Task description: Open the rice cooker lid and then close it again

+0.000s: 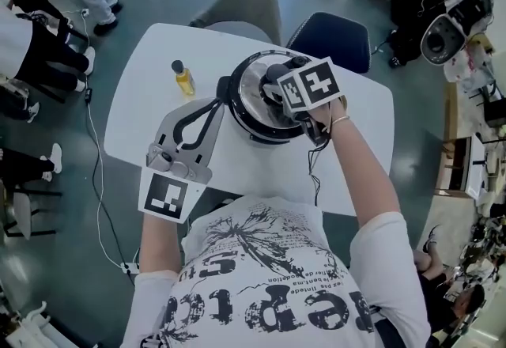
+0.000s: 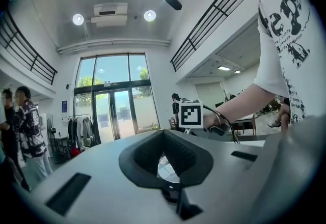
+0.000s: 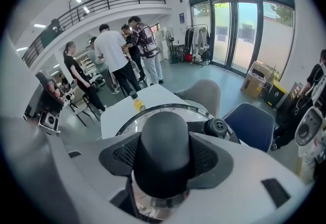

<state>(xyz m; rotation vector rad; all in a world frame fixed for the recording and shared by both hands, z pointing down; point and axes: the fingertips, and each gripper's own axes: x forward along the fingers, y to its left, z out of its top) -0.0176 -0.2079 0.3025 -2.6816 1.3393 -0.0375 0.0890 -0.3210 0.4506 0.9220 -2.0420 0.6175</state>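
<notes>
Jaws of the right gripper (image 3: 163, 167) clamp the lid knob (image 3: 165, 131); the left gripper (image 2: 165, 157) has its jaws together, empty, beside the cooker (image 1: 254, 126). Shirt (image 1: 269, 275) print illegible.

light: bright daylight via glass doors (image 2: 114, 101) | edges: fisheye-warped, dark corners

Looks like a big open lobby: in the right gripper view, glass entrance doors (image 3: 239, 24) upper right, railed mezzanine (image 3: 112, 0) upper left, people (image 3: 114, 55) standing about
</notes>
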